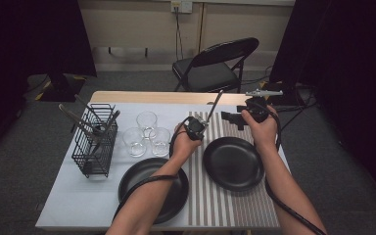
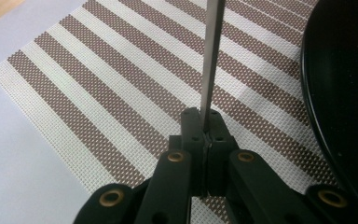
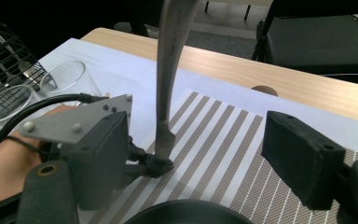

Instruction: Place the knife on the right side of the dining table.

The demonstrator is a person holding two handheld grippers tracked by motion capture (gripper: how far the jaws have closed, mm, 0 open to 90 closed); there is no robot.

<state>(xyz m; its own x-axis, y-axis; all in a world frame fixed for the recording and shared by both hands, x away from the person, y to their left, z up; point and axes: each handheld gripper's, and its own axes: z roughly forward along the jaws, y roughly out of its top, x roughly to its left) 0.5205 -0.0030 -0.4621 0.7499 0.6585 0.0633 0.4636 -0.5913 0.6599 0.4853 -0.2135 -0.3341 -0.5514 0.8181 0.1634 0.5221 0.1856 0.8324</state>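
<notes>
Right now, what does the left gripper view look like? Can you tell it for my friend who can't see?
The left gripper is shut on a thin metal utensil that sticks straight up the picture. Under it lies a brown-and-white striped placemat, with a black plate at the right edge.

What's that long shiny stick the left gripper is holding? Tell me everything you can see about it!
The utensil is a thin, flat strip of grey metal, smooth and a bit shiny. The left gripper pinches its lower end between closed jaws, so that end is hidden. It stands almost upright, leaning slightly, above the striped placemat without touching it. From the right gripper view it widens toward the top, where it leaves the picture, so whether it is a knife, fork or spoon cannot be told.
</notes>
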